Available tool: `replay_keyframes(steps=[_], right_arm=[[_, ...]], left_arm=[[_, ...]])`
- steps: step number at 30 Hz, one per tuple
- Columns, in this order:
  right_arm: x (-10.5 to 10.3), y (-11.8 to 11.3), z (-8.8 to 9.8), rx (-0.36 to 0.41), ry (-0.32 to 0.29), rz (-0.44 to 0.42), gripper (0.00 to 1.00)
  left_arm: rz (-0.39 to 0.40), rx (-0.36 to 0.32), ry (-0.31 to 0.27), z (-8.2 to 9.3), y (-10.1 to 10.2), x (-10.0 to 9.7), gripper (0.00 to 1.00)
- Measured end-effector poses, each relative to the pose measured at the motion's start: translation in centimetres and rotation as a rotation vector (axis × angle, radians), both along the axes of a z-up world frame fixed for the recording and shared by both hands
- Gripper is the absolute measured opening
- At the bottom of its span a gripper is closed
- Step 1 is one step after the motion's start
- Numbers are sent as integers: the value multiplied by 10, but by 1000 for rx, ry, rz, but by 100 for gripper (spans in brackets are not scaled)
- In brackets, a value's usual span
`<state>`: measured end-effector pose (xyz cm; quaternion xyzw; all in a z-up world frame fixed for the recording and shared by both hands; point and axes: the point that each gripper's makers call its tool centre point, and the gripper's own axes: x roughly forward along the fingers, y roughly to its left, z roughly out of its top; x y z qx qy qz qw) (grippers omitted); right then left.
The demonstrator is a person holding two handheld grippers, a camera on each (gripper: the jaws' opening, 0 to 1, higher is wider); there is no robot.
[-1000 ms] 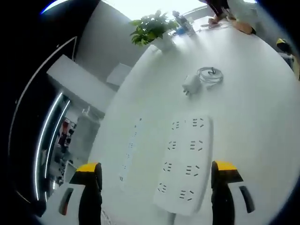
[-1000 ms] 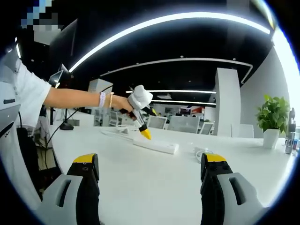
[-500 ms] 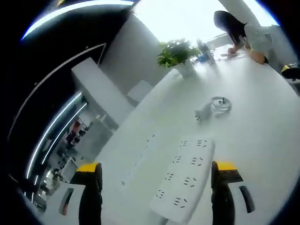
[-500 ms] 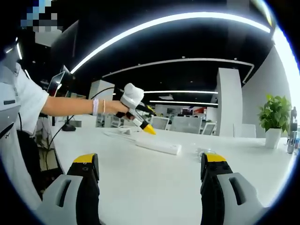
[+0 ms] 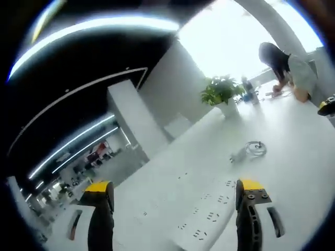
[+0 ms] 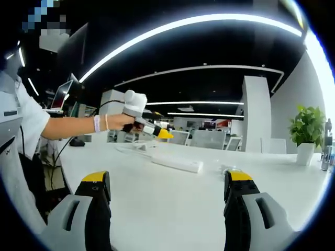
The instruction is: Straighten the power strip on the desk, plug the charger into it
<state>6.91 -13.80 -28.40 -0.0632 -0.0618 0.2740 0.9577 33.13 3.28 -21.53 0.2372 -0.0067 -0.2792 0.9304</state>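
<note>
The left gripper [image 5: 174, 196] was held with its yellow-tipped jaws spread wide apart, nothing between them. In the right gripper view it [image 6: 158, 133] was seen raised in the air, gripped by the person's left hand [image 6: 121, 121] at the end of an outstretched bare forearm, bracelets at the wrist. The right gripper [image 6: 167, 189] was held level, its jaws likewise parted wide and nothing clasped.

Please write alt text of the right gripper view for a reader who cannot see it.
A person's hand holds the left hand-held gripper in the air above a white power strip on a white desk. The right hand-held gripper is open in front; a potted plant stands far right.
</note>
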Motion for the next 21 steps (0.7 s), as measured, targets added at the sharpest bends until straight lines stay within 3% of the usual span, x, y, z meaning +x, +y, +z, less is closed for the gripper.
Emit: replay_keyframes(steps=[3, 9, 21], right_arm=[[0, 1, 1, 0, -2, 3, 89], [2, 4, 0, 1, 0, 11, 89], [5, 7, -1, 0, 5, 23, 89]], left_arm=[[3, -81, -80, 17, 6, -10, 99], [32, -147, -124, 21, 19, -29, 99], [69, -280, -108, 10, 44, -48, 99]])
